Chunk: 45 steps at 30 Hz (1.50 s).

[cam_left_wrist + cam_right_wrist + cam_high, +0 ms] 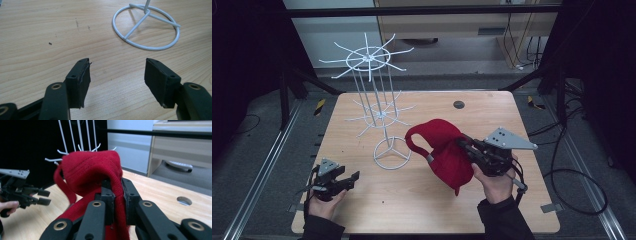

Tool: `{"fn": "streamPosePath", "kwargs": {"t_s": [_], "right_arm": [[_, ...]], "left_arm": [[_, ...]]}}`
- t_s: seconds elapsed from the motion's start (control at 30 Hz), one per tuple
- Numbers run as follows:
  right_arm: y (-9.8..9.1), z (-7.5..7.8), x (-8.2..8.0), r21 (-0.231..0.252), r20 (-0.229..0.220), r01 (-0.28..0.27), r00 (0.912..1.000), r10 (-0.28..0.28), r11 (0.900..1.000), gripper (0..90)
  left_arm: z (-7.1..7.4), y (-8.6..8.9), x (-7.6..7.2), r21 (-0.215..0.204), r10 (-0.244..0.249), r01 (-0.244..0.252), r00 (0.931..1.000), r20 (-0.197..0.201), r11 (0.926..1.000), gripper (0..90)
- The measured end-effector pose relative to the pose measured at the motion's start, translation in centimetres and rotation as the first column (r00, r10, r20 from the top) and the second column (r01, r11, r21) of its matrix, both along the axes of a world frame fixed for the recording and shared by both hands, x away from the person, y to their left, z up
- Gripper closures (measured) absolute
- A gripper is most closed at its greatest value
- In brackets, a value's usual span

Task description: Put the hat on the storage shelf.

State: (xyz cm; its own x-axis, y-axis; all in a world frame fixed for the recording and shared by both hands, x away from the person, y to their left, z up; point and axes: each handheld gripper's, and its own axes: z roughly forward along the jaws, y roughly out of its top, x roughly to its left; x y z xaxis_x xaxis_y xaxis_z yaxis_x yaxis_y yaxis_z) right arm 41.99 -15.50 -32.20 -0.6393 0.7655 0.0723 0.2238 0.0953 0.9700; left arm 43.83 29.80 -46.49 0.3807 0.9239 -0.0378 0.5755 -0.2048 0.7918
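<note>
**A:** What is the right gripper (pixel 468 148) holding?

**B:** A red cap (pixel 443 154). Its jaws are pinched tight on a fold of the red cloth. You can see the cloth squeezed between them in the right gripper view. The cap is lifted a bit off the table (pixel 492 112), in the middle, a little to the right.

**A:** And the left gripper (pixel 348 180)?

**B:** It has nothing in it. Its jaws are spread wide, low over the wood at the near left.

**A:** Where does the cap go, do you think?

**B:** Nobody told us the job. My guess is the white wire rack (pixel 377 90), the one with hooks sticking out like spokes. It stands up tall at the far left of the cap, and its ring foot (pixel 146 26) sits just left of the cap.

**A:** So which way must the cap move?

**B:** Left, away from the person, and up. The hooks are higher than the cap. The right hand already has the cap, so it is the one to carry it. The left gripper is nearer the ring foot and could keep the rack from tipping.
</note>
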Motion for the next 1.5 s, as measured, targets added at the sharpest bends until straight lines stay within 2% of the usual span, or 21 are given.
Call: {"fn": "streamPosePath", "kwargs": {"t_s": [0.1,0.2,0.33,0.53,0.77,0.8,0.87,0.9,0.97,1.0,1.03,1.07,1.1,1.13,1.3,1.43,1.5], "right_arm": [[0.0,0.4,-0.1,0.012,0.014,0.015,0.9998,-0.016,0.9998,82.2],[-0.4,1.4,-0.1,0.054,0.037,0.048,0.9981,-0.05,0.9974,82.2],[-0.7,2.2,0.0,0.085,0.055,0.066,0.9959,-0.071,0.9942,82.3],[-1.2,4.2,0.1,0.166,0.1,0.091,0.9891,-0.108,0.982,82.3],[-0.9,5.8,0.2,0.178,0.136,0.098,0.9831,-0.123,0.9791,82.2],[-0.6,6.7,0.2,0.189,0.148,0.098,0.9807,-0.127,0.9771,82.3],[-0.6,7.0,0.2,0.188,0.157,0.097,0.9794,-0.127,0.9774,82.3],[-0.3,8.0,0.3,0.199,0.171,0.097,0.9763,-0.132,0.9751,82.3],[-0.2,8.3,0.3,0.203,0.176,0.095,0.9756,-0.132,0.9746,82.3],[0.0,9.3,0.5,0.216,0.187,0.091,0.9733,-0.133,0.9721,82.2],[0.0,9.3,0.5,0.216,0.187,0.091,0.9733,-0.133,0.9721,82.2],[0.3,10.1,0.6,0.231,0.198,0.085,0.9712,-0.132,0.9692,82.3],[0.3,10.1,0.6,0.231,0.198,0.085,0.9712,-0.132,0.9692,82.3],[0.6,11.0,0.8,0.239,0.204,0.077,0.9706,-0.127,0.968,82.2],[1.4,12.4,1.1,0.256,0.226,0.067,0.9659,-0.127,0.9644,82.2],[1.9,13.2,1.5,0.278,0.228,0.055,0.9661,-0.121,0.959,82.3],[2.0,13.4,1.5,0.271,0.233,0.056,0.9648,-0.122,0.9609,82.3]], "left_arm": [[0.0,0.0,0.0,-0.001,-0.001,0.001,1.0,-0.001,1.0,37.3],[0.0,0.0,0.0,-0.001,-0.002,0.002,1.0,-0.003,1.0,37.2],[0.0,0.0,0.1,-0.001,-0.001,0.001,1.0,-0.003,1.0,37.3],[-0.1,-0.1,0.1,0.003,-0.002,0.002,1.0,-0.002,1.0,37.3],[-0.2,-0.2,0.2,0.011,-0.005,0.006,1.0,-0.006,0.9999,37.2],[-0.3,-0.3,0.3,0.012,-0.008,0.008,0.9999,-0.008,0.9999,37.2],[-0.3,-0.3,0.3,0.015,-0.009,0.01,0.9999,-0.009,0.9998,37.1],[-0.3,-0.3,0.3,0.015,-0.011,0.011,0.9999,-0.01,0.9998,37.1],[-0.3,-0.4,0.3,0.015,-0.011,0.011,0.9999,-0.012,0.9998,37.0],[-0.3,-0.3,0.3,0.015,-0.012,0.012,0.9999,-0.013,0.9998,37.0],[-0.3,-0.3,0.3,0.015,-0.012,0.012,0.9999,-0.013,0.9998,37.0],[-0.3,-0.3,0.3,0.012,-0.012,0.012,0.9999,-0.01,0.9999,37.0],[-0.3,-0.3,0.3,0.012,-0.012,0.012,0.9999,-0.01,0.9999,37.0],[-0.3,-0.3,0.3,0.01,-0.011,0.011,0.9999,-0.009,0.9999,37.0],[-0.3,-0.3,0.3,0.013,-0.014,0.014,0.9998,-0.011,0.9998,37.1],[-0.3,-0.3,0.3,0.011,-0.013,0.013,0.9999,-0.01,0.9998,37.1],[-0.3,-0.2,0.3,0.009,-0.014,0.014,0.9999,-0.008,0.9999,37.2]]}}
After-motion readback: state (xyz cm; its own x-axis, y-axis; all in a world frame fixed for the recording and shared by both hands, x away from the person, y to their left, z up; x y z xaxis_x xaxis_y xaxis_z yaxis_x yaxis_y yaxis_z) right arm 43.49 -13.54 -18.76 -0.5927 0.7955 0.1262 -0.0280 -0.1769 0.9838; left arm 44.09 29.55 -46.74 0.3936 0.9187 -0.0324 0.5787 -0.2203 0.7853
